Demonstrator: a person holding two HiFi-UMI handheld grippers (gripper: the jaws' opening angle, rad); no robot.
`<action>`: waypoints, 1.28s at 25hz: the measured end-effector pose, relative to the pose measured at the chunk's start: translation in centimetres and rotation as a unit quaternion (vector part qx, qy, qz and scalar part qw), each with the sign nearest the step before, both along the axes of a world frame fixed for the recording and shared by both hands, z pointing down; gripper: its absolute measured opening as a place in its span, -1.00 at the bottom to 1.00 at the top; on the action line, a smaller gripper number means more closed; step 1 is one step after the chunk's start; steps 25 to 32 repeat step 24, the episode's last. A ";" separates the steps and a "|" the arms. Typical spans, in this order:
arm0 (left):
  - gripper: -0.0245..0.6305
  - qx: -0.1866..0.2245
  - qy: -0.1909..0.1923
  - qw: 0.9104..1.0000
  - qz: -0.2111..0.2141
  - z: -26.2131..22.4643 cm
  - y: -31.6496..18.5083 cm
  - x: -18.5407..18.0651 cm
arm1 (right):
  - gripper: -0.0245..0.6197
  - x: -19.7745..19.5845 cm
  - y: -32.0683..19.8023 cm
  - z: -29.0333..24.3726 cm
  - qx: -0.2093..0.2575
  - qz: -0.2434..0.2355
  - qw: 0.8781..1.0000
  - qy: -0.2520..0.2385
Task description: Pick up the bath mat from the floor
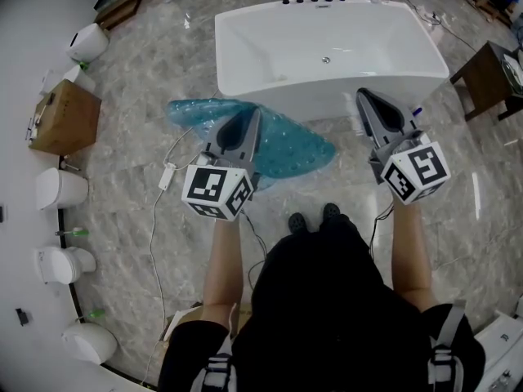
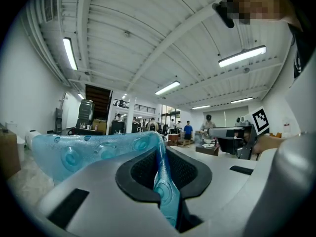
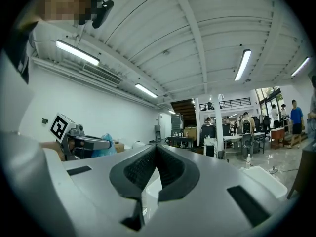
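The bath mat (image 1: pixel 296 150) is translucent blue with round suction bumps. It spreads in front of the white bathtub (image 1: pixel 327 47). My left gripper (image 1: pixel 255 114) is shut on one edge of it. In the left gripper view the mat (image 2: pixel 94 150) runs up between the dark pads (image 2: pixel 140 169) and folds away to the left. From the head view I cannot tell whether its far part still touches the floor. My right gripper (image 1: pixel 362 96) hovers at the tub's front right, shut with nothing in it. In the right gripper view the right gripper (image 3: pixel 155 151) shows its pads closed together.
Grey marbled floor all round. Along the left wall stand white toilets (image 1: pixel 61 189) and a cardboard box (image 1: pixel 67 118). A white cable (image 1: pixel 155 219) trails on the floor at left. A dark wooden table (image 1: pixel 490 73) sits at the right. My feet (image 1: pixel 313 217) are just behind the mat.
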State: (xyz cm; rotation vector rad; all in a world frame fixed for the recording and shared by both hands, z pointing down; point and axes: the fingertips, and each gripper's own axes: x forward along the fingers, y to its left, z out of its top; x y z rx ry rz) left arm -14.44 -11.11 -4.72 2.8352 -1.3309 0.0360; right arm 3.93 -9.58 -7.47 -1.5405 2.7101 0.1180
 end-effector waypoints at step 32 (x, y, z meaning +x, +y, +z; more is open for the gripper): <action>-0.78 -0.008 0.005 1.000 0.003 0.8 0.7 -3.1 | -0.89 -2.5 0.9 0.9 -0.006 0.002 1.000 0.008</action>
